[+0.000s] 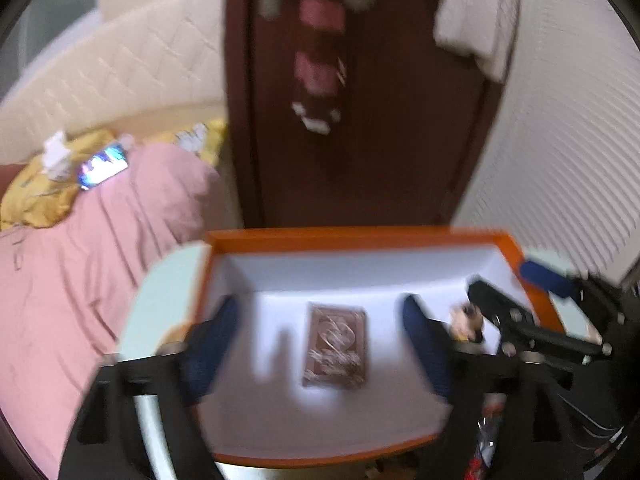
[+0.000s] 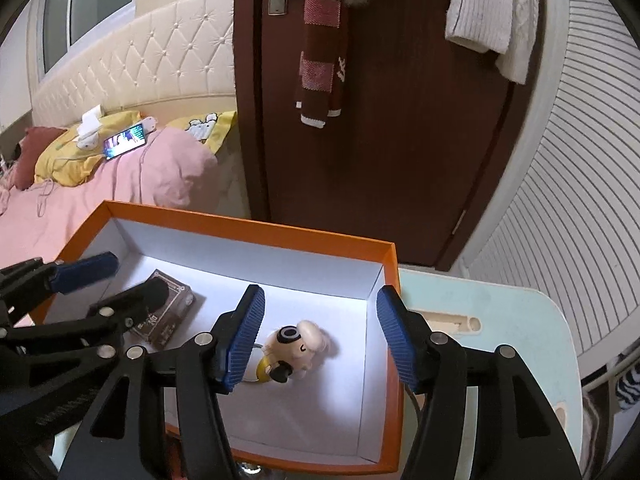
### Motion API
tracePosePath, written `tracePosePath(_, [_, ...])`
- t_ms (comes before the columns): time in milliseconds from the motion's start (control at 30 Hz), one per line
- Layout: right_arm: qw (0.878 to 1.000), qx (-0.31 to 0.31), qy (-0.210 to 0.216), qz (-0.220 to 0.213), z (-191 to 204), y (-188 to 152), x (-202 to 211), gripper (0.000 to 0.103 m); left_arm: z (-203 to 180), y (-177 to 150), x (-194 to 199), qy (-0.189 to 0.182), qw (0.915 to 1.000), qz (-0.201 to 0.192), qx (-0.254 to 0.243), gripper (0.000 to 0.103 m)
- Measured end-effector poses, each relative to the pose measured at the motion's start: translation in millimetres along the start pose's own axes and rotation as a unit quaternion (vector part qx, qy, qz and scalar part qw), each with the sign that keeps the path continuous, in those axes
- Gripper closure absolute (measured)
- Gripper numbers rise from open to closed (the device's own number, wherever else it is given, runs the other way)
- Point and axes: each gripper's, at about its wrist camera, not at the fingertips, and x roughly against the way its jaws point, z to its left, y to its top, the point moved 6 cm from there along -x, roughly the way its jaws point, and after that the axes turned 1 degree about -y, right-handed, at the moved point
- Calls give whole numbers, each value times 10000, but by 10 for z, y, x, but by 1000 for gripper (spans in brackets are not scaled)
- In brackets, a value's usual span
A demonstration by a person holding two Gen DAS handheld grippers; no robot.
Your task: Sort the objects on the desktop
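An orange box (image 2: pixel 248 227) with a white inside stands on a pale blue table. A brown card pack (image 1: pixel 337 345) lies flat in it, also in the right wrist view (image 2: pixel 168 312). A small cartoon figurine (image 2: pixel 294 350) lies on the box floor to its right, partly seen in the left wrist view (image 1: pixel 466 320). My left gripper (image 1: pixel 320 344) is open and empty above the card pack, and shows in the right wrist view (image 2: pixel 120 280). My right gripper (image 2: pixel 320 336) is open and empty above the figurine, and shows in the left wrist view (image 1: pixel 516 284).
The pale blue table (image 2: pixel 500 320) extends right of the box. A bed with pink bedding (image 2: pixel 120 176), yellow pillows and a lit phone (image 2: pixel 125 141) is at the left. A dark wooden door (image 2: pixel 400 120) with hanging scarf and sweater stands behind.
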Motion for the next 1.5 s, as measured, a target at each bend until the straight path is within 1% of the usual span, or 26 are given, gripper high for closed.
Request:
tracePosePath(33, [10000,-29,-4,6,-14,0,3,43,26,31,41,-15,9999,-115,79,7])
tracePosePath(67, [10000,-59,12,6,-24,1,9,42,41,51,56,-82,9998,-109,146,7])
tracePosePath(133, [9998,-121,155,-35,-25,2,42,29,60,67,47,-156,9996,28,233,7])
tracePosePath(200, [9997,-139,139,-147,-17,16,97,26,67,64,53,-82,9997,86,227,7])
tracePosePath(333, [9990,-22,-158,-411,-21,68,225,26,98,48,151,125,9997,49,199,7])
tracePosePath(667, [9994,-74,-142,-309,-22,10,363,26,141,36,484,209,9994,-159,226,7])
tracePosePath(833, [9992,-51,-155,-358,-22,-38,482,26,161,-4,672,226,9990,-268,285,7])
tracePosePath(1000, [9991,-109,-96,-401,-54,-108,628,26,211,-127,826,246,9987,-243,370,7])
tracePosePath(1167, [9993,-147,-26,-353,-92,-253,763,26,245,-340,961,294,9986,-168,398,7])
tracePosePath(1400, [9999,-79,-6,-132,-114,-588,892,26,291,-719,1060,412,9983,67,416,7])
tracePosePath(1500, [10000,-50,2,-46,-137,-756,944,26,277,-910,1059,453,9983,209,311,7])
